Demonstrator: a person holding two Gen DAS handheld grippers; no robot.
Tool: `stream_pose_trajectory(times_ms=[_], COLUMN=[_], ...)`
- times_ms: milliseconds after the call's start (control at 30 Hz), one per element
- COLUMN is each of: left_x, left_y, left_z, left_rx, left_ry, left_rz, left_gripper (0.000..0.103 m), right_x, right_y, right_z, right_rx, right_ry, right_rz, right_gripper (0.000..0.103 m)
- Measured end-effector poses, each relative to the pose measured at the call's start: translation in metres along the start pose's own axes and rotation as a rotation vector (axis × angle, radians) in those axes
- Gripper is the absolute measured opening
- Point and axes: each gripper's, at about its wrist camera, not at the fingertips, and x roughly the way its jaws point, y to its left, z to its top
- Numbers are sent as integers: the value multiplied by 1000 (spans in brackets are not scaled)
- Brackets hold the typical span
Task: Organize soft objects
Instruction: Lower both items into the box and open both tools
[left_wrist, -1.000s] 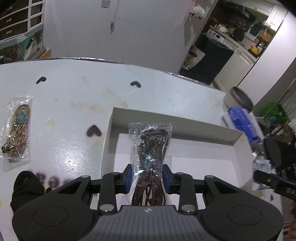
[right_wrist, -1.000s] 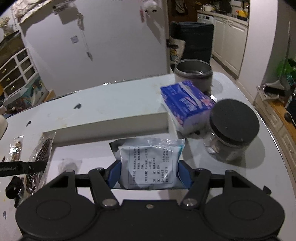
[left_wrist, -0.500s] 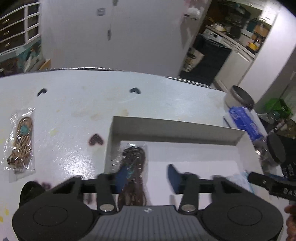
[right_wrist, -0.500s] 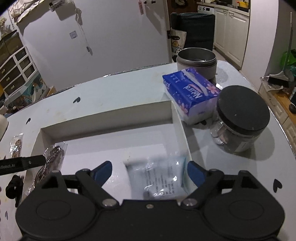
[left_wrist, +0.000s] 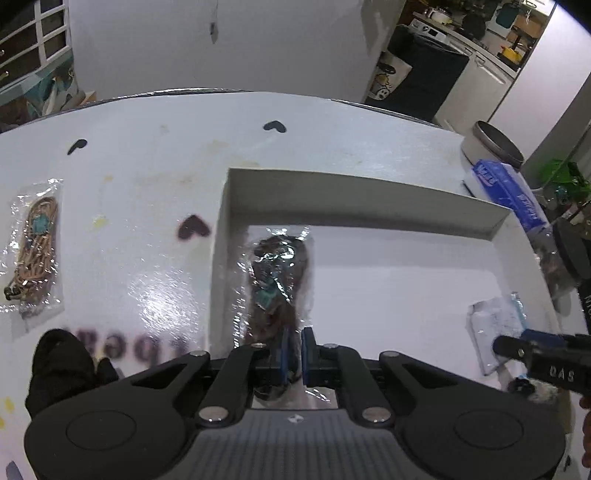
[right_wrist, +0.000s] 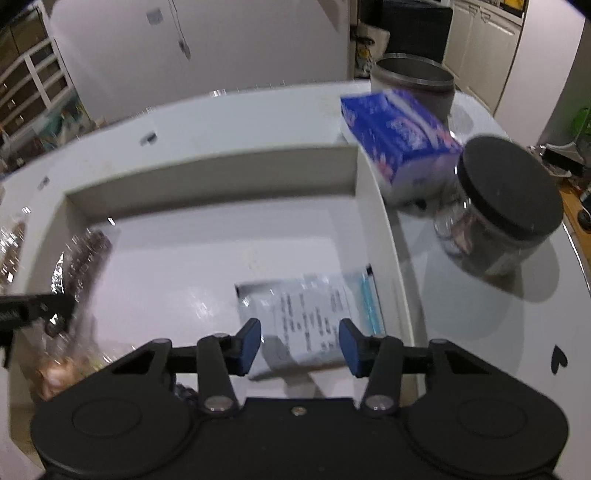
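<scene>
So there's a shallow white box (left_wrist: 362, 195) sitting on the white worktop (left_wrist: 155, 155), and 2 of the soft packets are lying flat inside it. The dark brown cord packet (left_wrist: 275, 280) lies along the box's left wall, and the left gripper (left_wrist: 292, 350) is right over its near end with the jaws pressed together; can't honestly tell if any of the plastic is pinched between them, it looks more like they're just closed above it. Over on the right side of the box, the white labelled packet (right_wrist: 314, 314) rests on the floor near the right wall, and the right gripper (right_wrist: 300, 345) hangs over it with its jaws closing, the packet's near edge between the blue pads (right_wrist: 248, 343) but not touching them as far as I can see. 1 more packet, the tan cord packet (left_wrist: 35, 251), lies out on the worktop well left of the box. Behind the box's right corner there's a blue tissue pack (right_wrist: 399, 140), a glass jar with a black lid (right_wrist: 506, 206) and a metal tin (right_wrist: 413, 85).
</scene>
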Motion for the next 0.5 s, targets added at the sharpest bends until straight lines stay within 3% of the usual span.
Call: stream_pose_trajectory(times_ms=[200,300,367,467,500], left_x=[-12,-23,-31,-44,-49], left_y=[2,-1,-3,-6,-6], left_z=[4,4,3,-1,-3], left_rx=[-5,1,1,3,4], left_ry=[-38,-55,-66,-87,-95], left_rz=[-31,-48,-58,-70,-72], left_gripper=[12,33,54,73,75], right_x=[-13,-30,-41,-58,-63], right_y=[-1,-2,-2,-1,0], right_z=[-3,-4,-4,-7,-9], right_rx=[22,42,50,56,54], right_ry=[-19,-63,-89,-130,-142], right_rz=[12,20,25,35,35], right_gripper=[48,48,49,60,62])
